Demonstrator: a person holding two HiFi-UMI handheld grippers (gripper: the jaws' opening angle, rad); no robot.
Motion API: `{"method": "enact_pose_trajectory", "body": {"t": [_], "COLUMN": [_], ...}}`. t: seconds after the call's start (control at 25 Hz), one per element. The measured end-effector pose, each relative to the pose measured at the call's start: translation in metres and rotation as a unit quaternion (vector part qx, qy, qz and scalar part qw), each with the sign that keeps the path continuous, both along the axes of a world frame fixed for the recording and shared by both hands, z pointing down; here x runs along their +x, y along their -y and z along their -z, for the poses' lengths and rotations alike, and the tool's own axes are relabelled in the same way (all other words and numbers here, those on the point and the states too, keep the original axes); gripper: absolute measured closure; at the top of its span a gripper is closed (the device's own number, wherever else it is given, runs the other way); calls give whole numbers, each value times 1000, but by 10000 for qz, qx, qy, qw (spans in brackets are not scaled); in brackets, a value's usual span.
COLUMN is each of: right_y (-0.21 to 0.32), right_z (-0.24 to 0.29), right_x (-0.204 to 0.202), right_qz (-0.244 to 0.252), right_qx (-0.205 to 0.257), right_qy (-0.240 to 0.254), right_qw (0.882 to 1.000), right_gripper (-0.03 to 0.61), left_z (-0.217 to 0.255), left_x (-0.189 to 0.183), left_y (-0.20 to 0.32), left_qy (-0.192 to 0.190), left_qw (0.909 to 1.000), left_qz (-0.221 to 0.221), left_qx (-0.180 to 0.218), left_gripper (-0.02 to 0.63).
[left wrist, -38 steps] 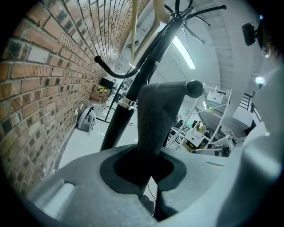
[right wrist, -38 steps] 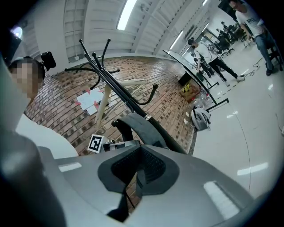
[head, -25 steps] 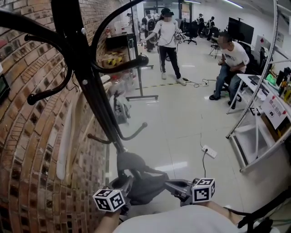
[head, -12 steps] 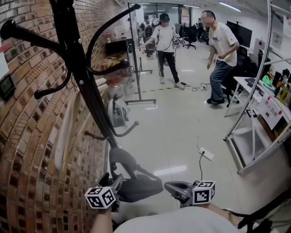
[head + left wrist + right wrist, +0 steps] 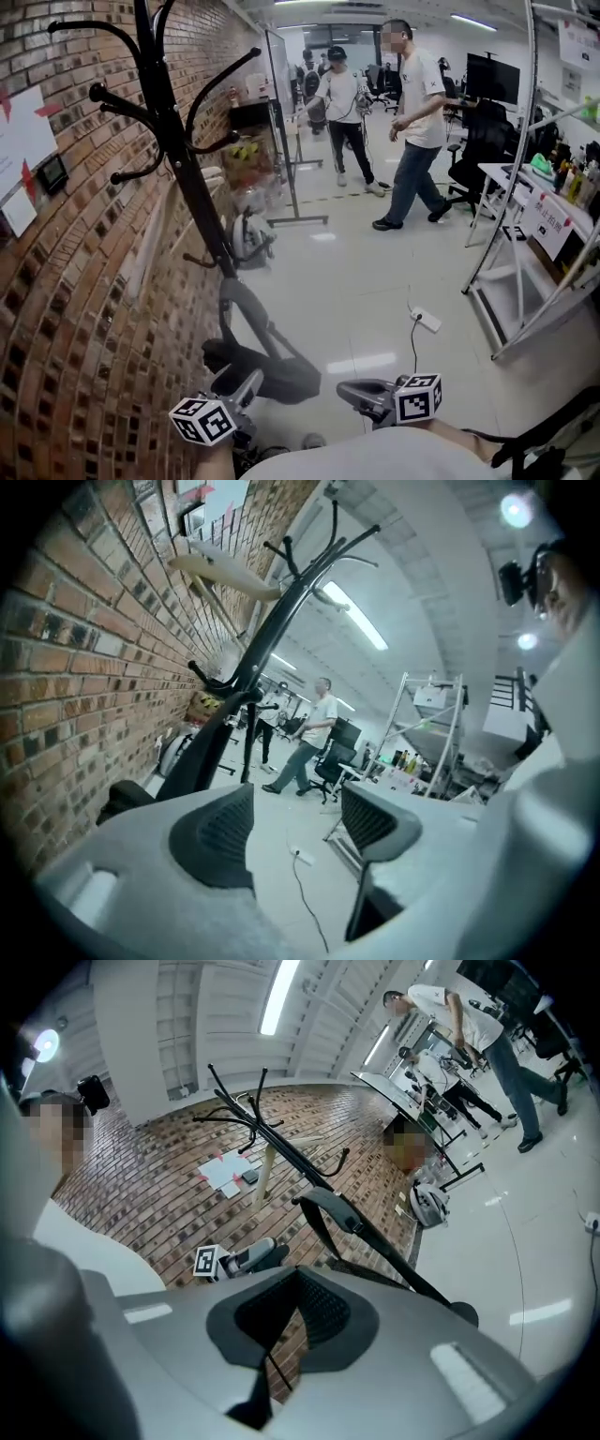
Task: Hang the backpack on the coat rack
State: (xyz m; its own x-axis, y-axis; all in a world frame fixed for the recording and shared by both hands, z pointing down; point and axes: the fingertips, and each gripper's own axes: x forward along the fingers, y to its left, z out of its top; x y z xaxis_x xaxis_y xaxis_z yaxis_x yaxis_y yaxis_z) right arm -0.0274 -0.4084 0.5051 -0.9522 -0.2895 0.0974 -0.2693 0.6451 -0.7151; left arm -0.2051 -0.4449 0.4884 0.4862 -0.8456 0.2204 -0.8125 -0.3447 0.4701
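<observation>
Grey left gripper (image 5: pixel 298 799): I hold it low in front of my body, pointing forward and a little downward toward the wall side; its jaws have just been opening and stand wide apart, with nothing between them
Right gripper (image 5: pixel 298 1279): low beside the left one, close to level, aimed across toward the bag; I see its pads closed together and no object caught in them
Marker cubes: one on each gripper, black-and-white square patterns facing up at me
Backpack (image 5: pixel 258 370): dark grey, hanging against the coat rack (image 5: pixel 183 159) by a padded strap that loops at the pole near the lower hooks; both grippers are clear of it
Backpack axis: long axis runs top to bottom, slanting along the pole, strap end up, body end down near the floor and beside the brick wall (image 5: pixel 66 309)
Writing: a white sign (image 5: pixel 548 223) on the table at my right carries red characters, too small for me to read; papers on the wall show no legible text
Others: a person (image 5: pixel 417 122) walks across the floor beyond the rack
</observation>
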Motion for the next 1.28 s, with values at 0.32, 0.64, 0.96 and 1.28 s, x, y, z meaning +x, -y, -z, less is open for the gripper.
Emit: {"method": "enact_pose_trajectory", "body": {"t": [0.32,0.64,0.96,1.28], "right_y": [-102,-186,-243,-332], "right_z": [-11,-28,-30,-19], "right_x": [42,57,58,26], "right_qz": [334,618,703,920], "right_qx": [-40,-452,-589,-397], "right_qy": [67,264,228,47], "right_qw": [9994,9967,9955,9950], "right_gripper": [580,581,581,581], "left_z": [10,-10,-21,-26], "left_x": [83,137,149,141], "left_y": [-127,-227,-273,-375], "left_qy": [-277,-124,-104,-389], "left_qw": [9989,9979,9975,9965], "left_qz": [-361,-578,-534,-575], "left_qx": [144,-269,-450,-468], "left_gripper": [603,612,614,614]}}
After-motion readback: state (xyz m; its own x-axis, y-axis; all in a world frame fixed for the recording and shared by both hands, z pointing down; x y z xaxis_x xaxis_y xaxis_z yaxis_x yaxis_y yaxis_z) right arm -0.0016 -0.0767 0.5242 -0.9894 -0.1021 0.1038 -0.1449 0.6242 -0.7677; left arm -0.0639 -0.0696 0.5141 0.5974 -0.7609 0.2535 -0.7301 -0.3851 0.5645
